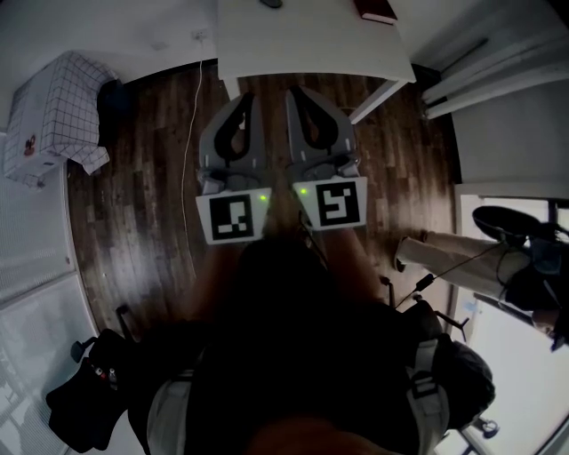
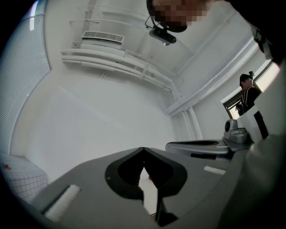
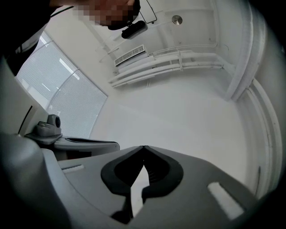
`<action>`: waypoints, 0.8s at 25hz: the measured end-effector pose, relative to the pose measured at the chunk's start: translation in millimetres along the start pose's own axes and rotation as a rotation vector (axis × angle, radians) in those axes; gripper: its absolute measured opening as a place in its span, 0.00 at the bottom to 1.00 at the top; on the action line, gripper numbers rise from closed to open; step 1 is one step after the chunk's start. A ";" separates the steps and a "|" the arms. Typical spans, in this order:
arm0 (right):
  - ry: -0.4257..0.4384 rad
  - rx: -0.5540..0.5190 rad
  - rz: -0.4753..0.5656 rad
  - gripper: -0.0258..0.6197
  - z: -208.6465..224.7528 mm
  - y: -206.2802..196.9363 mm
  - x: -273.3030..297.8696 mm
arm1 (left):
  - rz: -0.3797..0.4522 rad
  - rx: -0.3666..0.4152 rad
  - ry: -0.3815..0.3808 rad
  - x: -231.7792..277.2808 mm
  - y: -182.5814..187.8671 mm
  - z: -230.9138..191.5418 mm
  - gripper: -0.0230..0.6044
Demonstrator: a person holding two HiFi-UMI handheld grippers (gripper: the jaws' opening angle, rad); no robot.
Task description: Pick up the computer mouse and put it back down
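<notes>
Your left gripper (image 1: pixel 247 99) has its jaws pinched together at the tips, with nothing between them. Your right gripper (image 1: pixel 292 93), just beside it, is closed and empty too. Both hang over the wooden floor (image 1: pixel 142 222), short of the white table (image 1: pixel 302 49). The dark shape (image 1: pixel 271 3) at its far edge is probably the mouse, near a red book (image 1: pixel 377 11). You're on the approach: next, reach over the table, spread one claw and lower it around the mouse
</notes>
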State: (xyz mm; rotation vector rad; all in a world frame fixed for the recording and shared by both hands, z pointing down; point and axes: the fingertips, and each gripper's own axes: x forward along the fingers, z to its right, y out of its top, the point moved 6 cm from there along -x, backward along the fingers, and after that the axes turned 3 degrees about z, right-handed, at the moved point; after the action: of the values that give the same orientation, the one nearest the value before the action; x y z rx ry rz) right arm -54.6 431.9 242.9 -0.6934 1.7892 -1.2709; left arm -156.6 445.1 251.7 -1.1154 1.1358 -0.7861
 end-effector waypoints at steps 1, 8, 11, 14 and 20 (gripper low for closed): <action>-0.002 -0.003 0.001 0.06 -3.3 -0.8 3.9 | 0.000 -0.003 -0.001 0.6 -0.4 -5.5 0.04; -0.029 0.003 -0.022 0.06 -10.7 -13.6 39.3 | -0.012 -0.017 -0.017 18.5 -6.4 -37.8 0.04; -0.031 0.013 -0.028 0.06 -0.9 -27.5 54.6 | -0.040 -0.012 -0.023 36.5 -20.9 -42.5 0.04; -0.031 0.026 -0.037 0.06 18.9 -47.8 75.0 | -0.052 0.002 -0.017 64.7 -38.7 -47.6 0.04; -0.017 0.061 -0.037 0.06 86.0 -90.8 132.9 | -0.086 0.038 -0.009 151.9 -73.1 -49.1 0.04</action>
State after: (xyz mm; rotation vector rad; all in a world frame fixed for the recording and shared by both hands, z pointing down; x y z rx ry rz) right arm -51.4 252.2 274.5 -0.7039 1.7239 -1.3340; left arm -158.8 271.2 275.7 -1.1404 1.0669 -0.8650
